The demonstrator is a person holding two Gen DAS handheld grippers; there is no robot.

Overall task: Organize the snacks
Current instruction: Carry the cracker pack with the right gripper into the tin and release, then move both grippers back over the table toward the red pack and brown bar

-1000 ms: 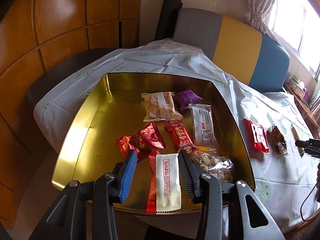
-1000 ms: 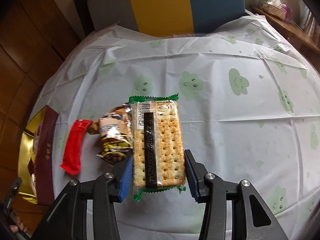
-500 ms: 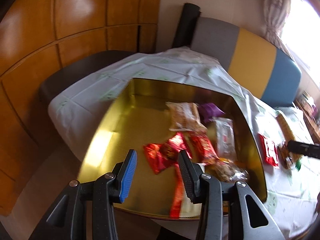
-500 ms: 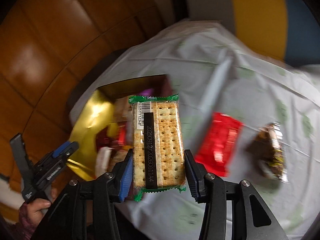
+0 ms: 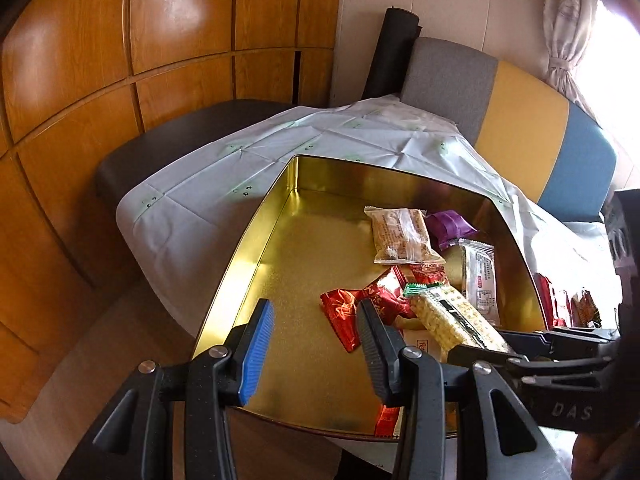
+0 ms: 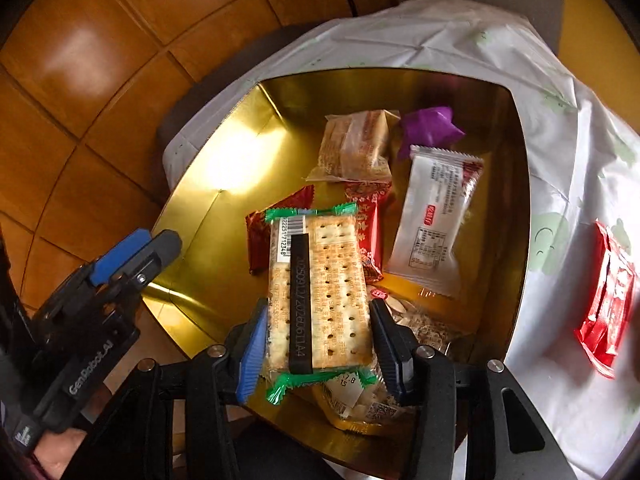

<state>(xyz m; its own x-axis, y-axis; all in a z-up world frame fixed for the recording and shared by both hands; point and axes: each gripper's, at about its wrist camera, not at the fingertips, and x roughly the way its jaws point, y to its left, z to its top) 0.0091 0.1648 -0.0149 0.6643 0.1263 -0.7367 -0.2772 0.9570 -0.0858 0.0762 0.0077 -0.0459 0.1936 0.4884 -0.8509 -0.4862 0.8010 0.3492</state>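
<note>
While right tongs (image 6: pixel 316 344) grip cracker pack (image 6: pixel 320 296) over gold tin (image 6: pixel 224 272) | left tongs (image 5: pixel 314 344) agape

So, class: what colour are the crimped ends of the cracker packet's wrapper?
Green, clearest in the right wrist view on the cracker packet.

The right tongs (image 6: pixel 318 340) are clamped flat on something held between both pads, reaching in from the right. The left tongs (image 5: pixel 316 350) hang with jaws parted and nothing between them, tilted downward.

Home dining nook: tablecloth (image 5: pixel 208 208), cushioned bench (image 5: pixel 520 128), curtain (image 5: pixel 564 36).
</note>
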